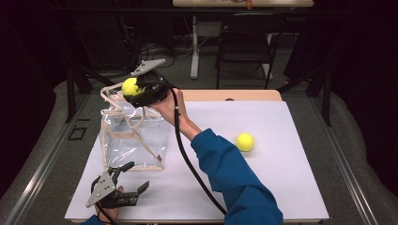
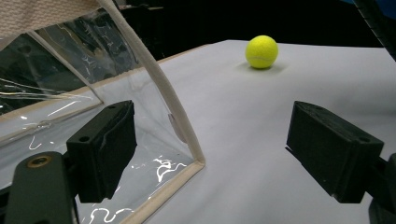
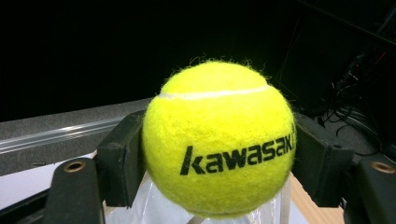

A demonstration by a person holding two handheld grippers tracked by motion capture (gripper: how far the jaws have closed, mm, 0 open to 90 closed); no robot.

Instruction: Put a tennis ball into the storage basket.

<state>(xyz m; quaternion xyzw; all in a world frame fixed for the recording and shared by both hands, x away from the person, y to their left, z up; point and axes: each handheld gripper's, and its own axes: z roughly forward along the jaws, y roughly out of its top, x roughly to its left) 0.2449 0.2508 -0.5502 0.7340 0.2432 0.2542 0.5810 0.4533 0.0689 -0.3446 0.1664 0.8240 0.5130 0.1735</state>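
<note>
White desk (image 1: 281, 187), dark room behind. Right gripper (image 1: 136, 89) pinches a tennis ball (image 1: 129, 86) above the clear bag (image 1: 133, 136); right gripper view reads "kawasaki" running level, seam on top. Left gripper (image 1: 126, 180) spread, empty. Second ball (image 1: 245, 142) on desk.

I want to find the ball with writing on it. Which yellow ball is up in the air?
The tennis ball squeezed in the right tongs, above the clear bag. The other ball lies on the table.

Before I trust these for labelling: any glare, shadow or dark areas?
High view: bright table, surroundings nearly black. Left gripper view: white glare streaks on the clear bag; soft shadow under the far ball. Right gripper view: the held ball sharp and well lit, backdrop dark.
</note>
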